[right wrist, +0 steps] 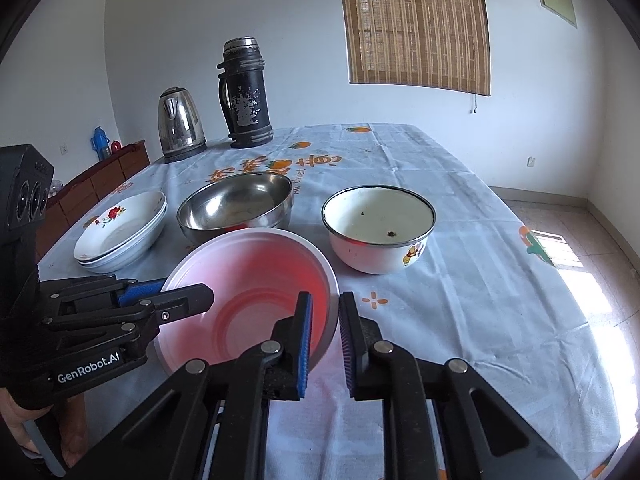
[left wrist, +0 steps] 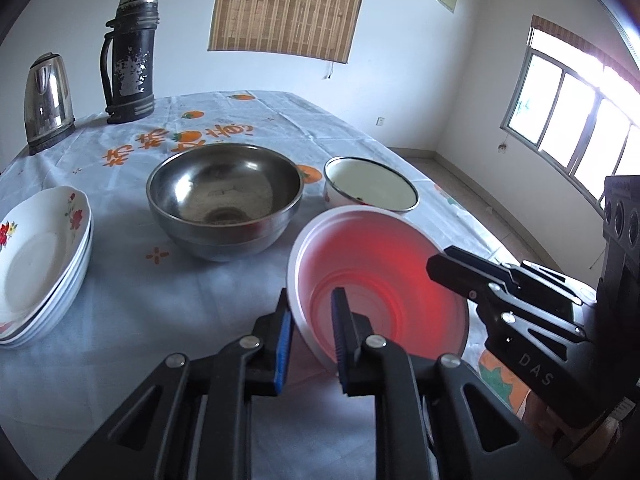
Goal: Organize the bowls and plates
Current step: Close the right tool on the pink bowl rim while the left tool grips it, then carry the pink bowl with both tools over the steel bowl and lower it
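Daylight fills the room, entering through the window [left wrist: 572, 120] at the right of the left wrist view, where the panes are blown out to white with a purple-pink fringe along the frame. In the right wrist view that light lands as a bright glaring patch on the tablecloth [right wrist: 592, 312] at the worktop's right side. Soft shadows fall left of the steel bowl [left wrist: 224, 200] and plate stack [left wrist: 40, 260]. The steel bowl and kettle [right wrist: 180, 124] carry dull reflections. Both views are sharp at centre, with strong fisheye bending of walls and blind [right wrist: 416, 24], and dark vignetted corners.
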`<state>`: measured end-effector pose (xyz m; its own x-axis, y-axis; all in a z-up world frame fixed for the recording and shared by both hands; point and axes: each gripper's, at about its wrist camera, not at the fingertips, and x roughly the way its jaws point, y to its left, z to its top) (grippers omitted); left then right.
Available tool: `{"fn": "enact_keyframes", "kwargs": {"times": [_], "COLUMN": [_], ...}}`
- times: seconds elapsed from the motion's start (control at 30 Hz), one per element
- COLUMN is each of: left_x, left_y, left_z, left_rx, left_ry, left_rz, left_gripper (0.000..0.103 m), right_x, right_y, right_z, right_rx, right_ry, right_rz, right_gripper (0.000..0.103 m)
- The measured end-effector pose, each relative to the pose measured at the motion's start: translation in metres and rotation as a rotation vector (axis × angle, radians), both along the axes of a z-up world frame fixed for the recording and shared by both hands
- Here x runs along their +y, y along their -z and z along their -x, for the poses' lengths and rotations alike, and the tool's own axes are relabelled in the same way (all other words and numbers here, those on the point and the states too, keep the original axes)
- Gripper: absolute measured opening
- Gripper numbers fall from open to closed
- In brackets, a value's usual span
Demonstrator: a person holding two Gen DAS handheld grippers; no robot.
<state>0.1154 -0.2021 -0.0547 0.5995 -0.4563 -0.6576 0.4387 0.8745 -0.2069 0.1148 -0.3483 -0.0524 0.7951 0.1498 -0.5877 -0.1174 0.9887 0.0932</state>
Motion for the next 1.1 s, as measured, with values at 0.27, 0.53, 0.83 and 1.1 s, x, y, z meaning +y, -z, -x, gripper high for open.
{"fn": "enact_keyframes", "kwargs": {"times": [0.27, 0.53, 0.83, 1.1], "left_x": [0.004, 0.014, 0.022, 0.031], "left_y": [-0.017, -0.036, -0.064, -0.08], "left_z": [0.005, -0.007, -0.028, -0.058], "left_rx": [-0.05, -0.073, -0.117, -0.104], "left_ry": [-0.007, -0.014, -0.037, -0.053], "left_rz": [0.002, 0.014, 0.037, 0.048], "left_gripper": [0.016, 0.016, 0.016, 0.016], "right_x": [-0.004, -0.004, 0.006, 0.008], "right_y": [-0.012, -0.027, -0.059, -0.076], "right_z": [0.003, -0.005, -0.02, -0.046], "right_rx": [-0.018, -0.021, -0.075, -0.064], "right_ry": [-0.01, -0.047, -0.066, -0.091], "right_rz": [-0.053, -0.102, -0.067, -0.079], "right_gripper": [0.015, 0.015, 0.015, 0.015]}}
